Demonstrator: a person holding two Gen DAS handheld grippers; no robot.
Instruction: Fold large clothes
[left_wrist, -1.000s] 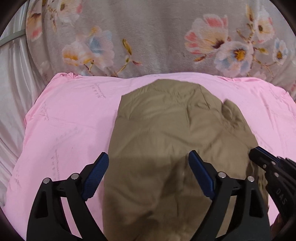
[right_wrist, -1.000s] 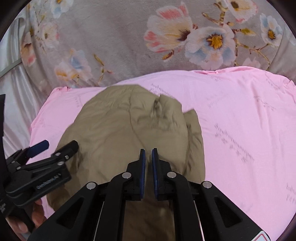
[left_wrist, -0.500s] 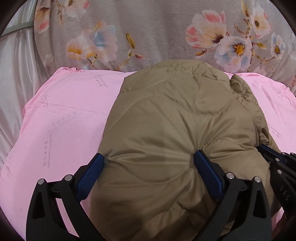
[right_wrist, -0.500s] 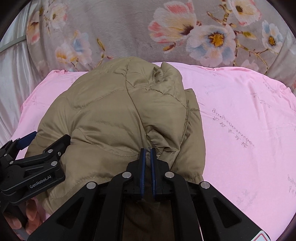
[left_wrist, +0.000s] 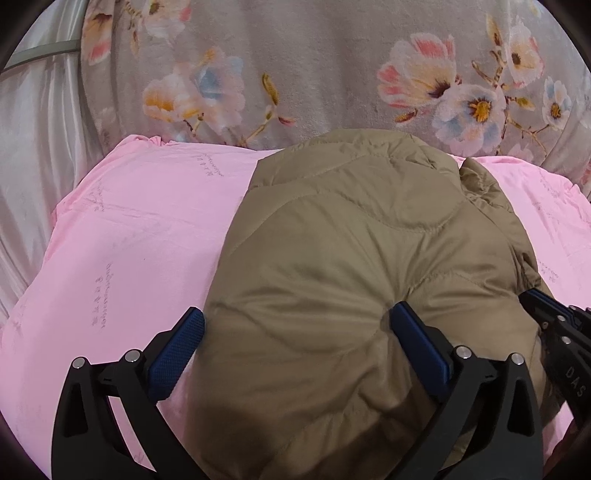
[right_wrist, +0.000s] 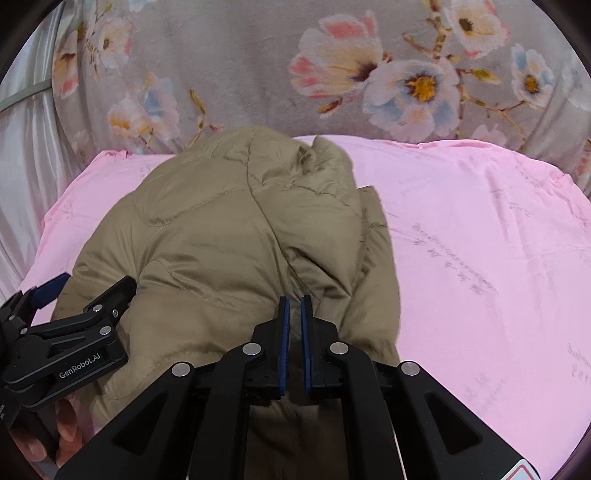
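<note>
In the middle of both frames, the khaki padded jacket (left_wrist: 354, 280) has bunched up on the pink sheet (left_wrist: 122, 236) compared with a second ago, right gripper (right_wrist: 292, 332) pinching its near edge between almost-closed jaws, left gripper (left_wrist: 295, 347) spread wide around the padding, so the fold seems underway.

Near hem of the jacket (left_wrist: 332, 280) running off the bottom edge under the left tongs (left_wrist: 295, 332), right tongs (right_wrist: 292, 332) covering the pinched fold, grey print on the pink sheet (right_wrist: 480, 229) blurring, unreadable, hand (right_wrist: 59, 432) cropping at the corner

Khaki jacket (left_wrist: 351, 280); pink sheet (left_wrist: 122, 236) (grey-lettered); floral blanket (left_wrist: 295, 62).
</note>
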